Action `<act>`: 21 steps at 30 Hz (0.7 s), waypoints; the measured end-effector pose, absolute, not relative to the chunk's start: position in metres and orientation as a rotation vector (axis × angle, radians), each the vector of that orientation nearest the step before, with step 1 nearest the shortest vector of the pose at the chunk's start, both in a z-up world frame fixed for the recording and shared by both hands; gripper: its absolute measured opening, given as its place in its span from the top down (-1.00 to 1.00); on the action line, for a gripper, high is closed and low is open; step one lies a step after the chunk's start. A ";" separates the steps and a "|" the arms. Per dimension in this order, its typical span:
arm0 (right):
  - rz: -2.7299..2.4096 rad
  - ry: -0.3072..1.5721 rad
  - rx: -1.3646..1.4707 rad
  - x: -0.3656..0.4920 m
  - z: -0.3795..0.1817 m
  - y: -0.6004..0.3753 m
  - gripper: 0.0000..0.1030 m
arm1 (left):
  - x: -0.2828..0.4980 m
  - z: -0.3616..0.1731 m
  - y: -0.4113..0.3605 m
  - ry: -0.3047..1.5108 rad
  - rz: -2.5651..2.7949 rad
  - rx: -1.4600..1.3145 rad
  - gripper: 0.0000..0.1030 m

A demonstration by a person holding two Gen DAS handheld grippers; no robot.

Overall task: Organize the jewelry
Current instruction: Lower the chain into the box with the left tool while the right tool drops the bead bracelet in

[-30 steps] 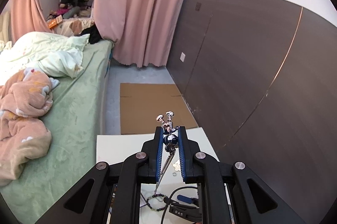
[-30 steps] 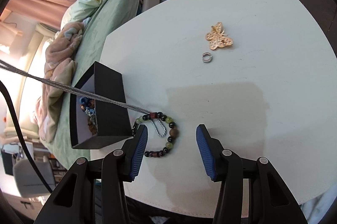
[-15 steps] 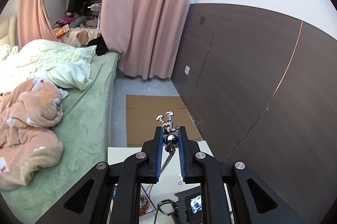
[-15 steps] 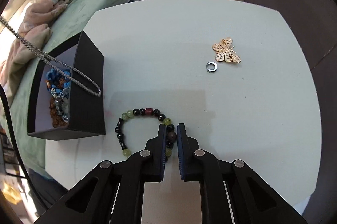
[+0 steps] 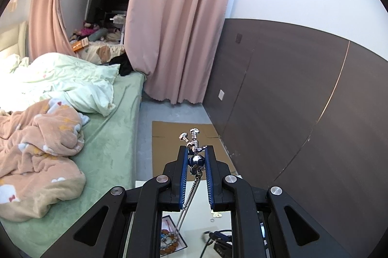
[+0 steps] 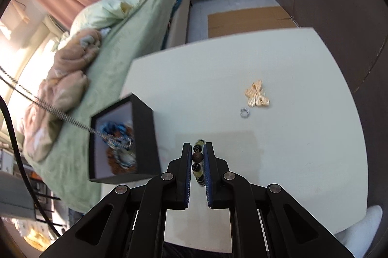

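My left gripper (image 5: 196, 151) is shut on a silver pendant necklace (image 5: 194, 156); its chain hangs down to the black jewelry box (image 5: 172, 236) below. In the right wrist view that chain (image 6: 60, 115) runs into the open black box (image 6: 143, 136), which holds blue and orange beads. My right gripper (image 6: 197, 149) is shut on a beaded bracelet (image 6: 197, 158) of dark and green beads, lifted off the white table (image 6: 242, 68). A gold butterfly brooch (image 6: 257, 98) and a small silver ring (image 6: 244, 112) lie on the table, farther out to the right.
A bed (image 5: 114, 136) with green sheet and peach blanket runs along the table's left side. Brown cardboard (image 6: 249, 20) lies on the floor beyond the table. A dark panelled wall (image 5: 291, 100) stands to the right. A person's white sock (image 6: 363, 226) shows at bottom right.
My right gripper shut on the beaded bracelet and lifted it off the table. My left gripper rose with the necklace, drawing the chain's end from beside the bracelet to over the box.
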State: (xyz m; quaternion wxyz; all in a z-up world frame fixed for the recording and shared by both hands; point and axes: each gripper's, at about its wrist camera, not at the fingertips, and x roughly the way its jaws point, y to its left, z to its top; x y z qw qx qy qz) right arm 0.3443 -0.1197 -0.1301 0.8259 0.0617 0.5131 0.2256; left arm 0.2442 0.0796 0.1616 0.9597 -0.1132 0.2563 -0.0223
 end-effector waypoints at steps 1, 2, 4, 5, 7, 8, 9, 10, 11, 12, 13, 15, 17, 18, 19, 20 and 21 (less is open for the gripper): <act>0.484 1.079 0.138 0.343 -0.124 -0.120 0.78 | 0.245 0.161 0.081 0.521 -0.041 -0.230 0.72; 0.488 1.069 0.144 0.343 -0.120 -0.118 0.78 | 0.245 0.160 0.082 0.523 -0.039 -0.231 0.72; 0.496 1.053 0.153 0.343 -0.113 -0.115 0.78 | 0.246 0.154 0.086 0.528 -0.028 -0.230 0.72; 0.502 1.045 0.159 0.341 -0.108 -0.113 0.79 | 0.248 0.150 0.088 0.534 -0.022 -0.231 0.72; 0.519 1.027 0.177 0.338 -0.098 -0.114 0.78 | 0.250 0.141 0.091 0.553 -0.020 -0.246 0.72; 0.526 1.019 0.181 0.336 -0.094 -0.114 0.78 | 0.252 0.136 0.093 0.562 -0.017 -0.253 0.72; 0.530 1.013 0.182 0.335 -0.090 -0.113 0.78 | 0.253 0.131 0.095 0.571 -0.014 -0.258 0.72; 0.534 1.006 0.182 0.332 -0.087 -0.115 0.78 | 0.255 0.124 0.098 0.584 -0.013 -0.265 0.72; 0.542 0.997 0.183 0.330 -0.082 -0.114 0.78 | 0.257 0.120 0.100 0.590 -0.012 -0.269 0.72; 0.549 0.990 0.183 0.328 -0.077 -0.113 0.78 | 0.258 0.113 0.103 0.601 -0.011 -0.278 0.72; 0.554 0.983 0.182 0.326 -0.074 -0.111 0.78 | 0.259 0.107 0.105 0.610 -0.011 -0.289 0.72; 0.569 0.971 0.180 0.323 -0.067 -0.107 0.78 | 0.260 0.096 0.111 0.627 -0.013 -0.308 0.72; 0.587 0.958 0.177 0.319 -0.060 -0.102 0.78 | 0.262 0.081 0.115 0.648 -0.008 -0.329 0.72; 0.591 0.954 0.177 0.318 -0.058 -0.101 0.78 | 0.262 0.073 0.117 0.659 -0.009 -0.341 0.72; 0.598 0.950 0.176 0.317 -0.055 -0.099 0.78 | 0.262 0.062 0.118 0.672 -0.008 -0.353 0.72; 0.605 0.945 0.177 0.316 -0.052 -0.096 0.78 | 0.261 0.054 0.118 0.684 -0.008 -0.361 0.72; 0.608 0.942 0.178 0.316 -0.050 -0.095 0.78 | 0.262 0.043 0.118 0.700 -0.011 -0.371 0.72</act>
